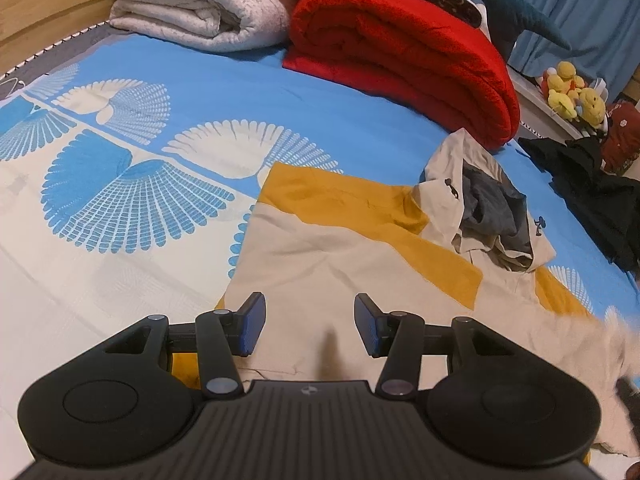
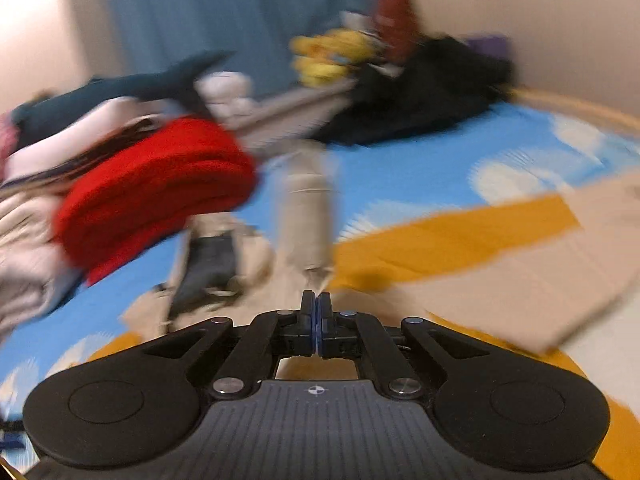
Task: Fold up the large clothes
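While my left gripper (image 1: 310,326) hangs wide open above the beige-and-yellow hoodie (image 1: 344,248) on the bed (image 1: 248,80), my right gripper (image 2: 316,308) pinches its beige sleeve (image 2: 306,216).

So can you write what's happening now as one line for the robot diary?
left gripper: open, over beige-and-yellow hoodie | right gripper: shut on hoodie sleeve, view blurred | hoodie on bed

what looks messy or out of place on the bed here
The beige and mustard hoodie lies partly folded, its hood crumpled open. A black garment sits heaped at the bed's edge. The right hand-held gripper pinches a beige sleeve.
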`<state>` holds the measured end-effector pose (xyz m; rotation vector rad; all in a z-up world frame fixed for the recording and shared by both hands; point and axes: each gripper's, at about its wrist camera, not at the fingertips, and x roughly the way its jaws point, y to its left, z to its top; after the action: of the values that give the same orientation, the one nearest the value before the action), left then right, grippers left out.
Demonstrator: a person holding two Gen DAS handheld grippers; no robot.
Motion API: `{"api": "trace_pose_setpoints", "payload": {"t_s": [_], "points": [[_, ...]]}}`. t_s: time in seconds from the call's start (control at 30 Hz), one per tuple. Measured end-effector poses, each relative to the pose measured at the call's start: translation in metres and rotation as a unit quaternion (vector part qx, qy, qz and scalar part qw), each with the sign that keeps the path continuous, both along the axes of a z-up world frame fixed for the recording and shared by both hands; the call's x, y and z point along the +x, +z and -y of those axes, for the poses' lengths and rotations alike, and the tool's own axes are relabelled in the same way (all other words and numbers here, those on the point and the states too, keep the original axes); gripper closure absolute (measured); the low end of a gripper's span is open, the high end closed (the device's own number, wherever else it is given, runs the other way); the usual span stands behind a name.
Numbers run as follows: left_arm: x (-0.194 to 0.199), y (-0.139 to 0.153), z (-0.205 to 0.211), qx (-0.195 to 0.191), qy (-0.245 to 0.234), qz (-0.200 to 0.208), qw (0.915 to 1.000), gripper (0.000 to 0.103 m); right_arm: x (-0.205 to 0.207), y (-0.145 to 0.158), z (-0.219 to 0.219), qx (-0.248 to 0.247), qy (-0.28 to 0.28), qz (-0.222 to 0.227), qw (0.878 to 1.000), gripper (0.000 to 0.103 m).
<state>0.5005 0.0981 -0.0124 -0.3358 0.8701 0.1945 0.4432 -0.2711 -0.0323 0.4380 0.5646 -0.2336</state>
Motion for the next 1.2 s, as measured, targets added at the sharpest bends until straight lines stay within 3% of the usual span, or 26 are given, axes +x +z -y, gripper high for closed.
{"api": "trace_pose_setpoints", "payload": {"t_s": [0.13,0.2,0.3,0.33,0.53,0.6,0.67,0.7,0.73,0.8,0.93,1.1,1.2], "points": [[0.002,-0.005,-0.002,-0.004,0.001,-0.006,1.0000,0.049,0.007,-0.030,0.027,0.094,-0.050,-0.082,0.991,0.098],[0.003,-0.009,-0.003,-0.012,0.002,-0.012,0.9999,0.049,0.010,-0.041,0.034,0.130,-0.058,-0.100,0.985,0.095],[0.004,-0.015,-0.005,-0.024,0.003,-0.021,0.9995,0.049,0.015,-0.053,0.045,0.172,-0.058,-0.115,0.977,0.067],[0.004,-0.016,-0.006,-0.025,0.002,-0.024,0.9994,0.049,0.016,-0.056,0.047,0.180,-0.061,-0.122,0.974,0.065],[0.005,-0.019,-0.006,-0.026,-0.001,-0.027,0.9993,0.049,0.008,-0.078,0.055,0.213,-0.124,-0.185,0.951,0.065],[0.007,-0.021,-0.005,-0.023,-0.005,-0.031,0.9992,0.049,0.009,-0.083,0.056,0.220,-0.124,-0.190,0.949,0.066],[0.008,-0.025,-0.004,-0.020,-0.011,-0.039,0.9990,0.049,0.009,-0.083,0.057,0.215,-0.118,-0.184,0.952,0.072],[0.008,-0.027,-0.004,-0.021,-0.015,-0.043,0.9988,0.049,0.011,-0.081,0.056,0.213,-0.111,-0.176,0.955,0.088],[0.009,-0.031,-0.003,-0.023,-0.019,-0.049,0.9983,0.049,0.012,-0.078,0.057,0.209,-0.104,-0.167,0.958,0.095],[0.010,-0.039,-0.002,-0.026,-0.032,-0.065,0.9971,0.049,0.014,-0.068,0.058,0.193,-0.093,-0.136,0.967,0.099],[0.012,-0.060,0.006,-0.009,-0.058,-0.108,0.9924,0.051,0.017,-0.042,0.064,0.132,-0.099,-0.073,0.984,0.101],[0.009,-0.051,0.014,0.009,-0.064,-0.096,0.9932,0.050,0.022,-0.059,0.081,0.145,-0.122,-0.143,0.971,0.097],[0.010,-0.056,0.020,0.013,-0.076,-0.104,0.9916,0.050,0.018,-0.055,0.088,0.124,-0.142,-0.147,0.971,0.094]]}}
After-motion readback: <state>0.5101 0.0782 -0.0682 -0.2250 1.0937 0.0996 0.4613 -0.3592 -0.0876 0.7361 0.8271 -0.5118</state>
